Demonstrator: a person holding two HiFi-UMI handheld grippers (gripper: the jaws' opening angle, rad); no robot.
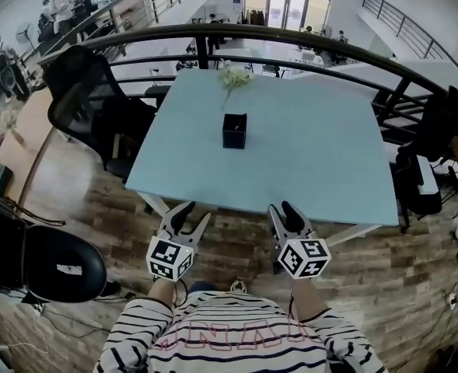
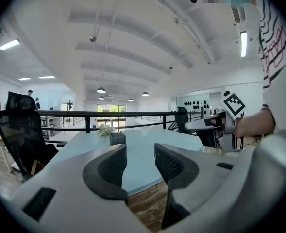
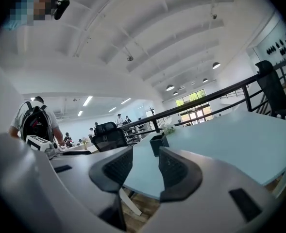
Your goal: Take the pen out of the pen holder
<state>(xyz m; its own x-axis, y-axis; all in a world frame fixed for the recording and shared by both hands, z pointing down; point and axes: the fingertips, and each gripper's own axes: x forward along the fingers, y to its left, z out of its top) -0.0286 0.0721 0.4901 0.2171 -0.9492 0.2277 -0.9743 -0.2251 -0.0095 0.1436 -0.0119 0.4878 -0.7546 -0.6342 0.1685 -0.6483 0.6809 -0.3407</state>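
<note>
Head view: high, steeply down over person's striped shirt (image 1: 229, 336); left gripper (image 1: 190, 213) and right gripper (image 1: 282, 208) at bottom, light-blue table (image 1: 322, 162) ahead

Left gripper view: low, near table's front edge, almost level along own jaws across tabletop toward railing (image 2: 133, 113); right gripper at its right

Right gripper view: same low level, horizon tilted

All three share table, black pen holder (image 1: 234, 130), white flowers (image 1: 233, 76), railing

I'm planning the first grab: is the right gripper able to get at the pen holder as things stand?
Probably yes, with a forward reach: the right gripper is open and empty, and the table between it and the pen holder is bare.
</note>
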